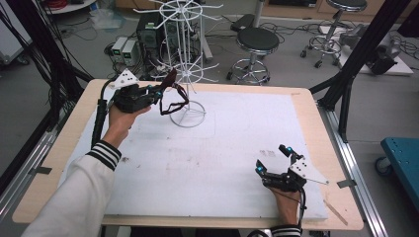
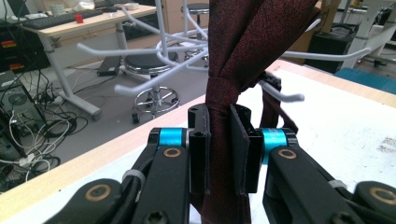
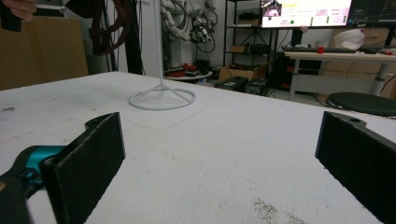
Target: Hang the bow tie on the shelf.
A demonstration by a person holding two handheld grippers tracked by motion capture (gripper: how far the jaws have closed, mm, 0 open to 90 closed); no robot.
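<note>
So the left gripper [image 1: 157, 94] is up near the far left part of the table [image 1: 306, 98], and its jaws are pinched tight on a dark red necktie [image 1: 174, 96], right at the knot from what the left gripper view shows. The tie's loop hangs off the jaws in the air, right next to the white wire rack [image 1: 187, 59] that stands on the white foam mat [image 1: 212, 158], and one of the rack's white prongs [image 2: 280, 95] pokes in just behind the fabric. Can't tell if the tie is actually hooked on it. The right gripper [image 1: 272, 162] sits low by the near right corner of the mat, jaws spread wide, nothing between them.
</note>
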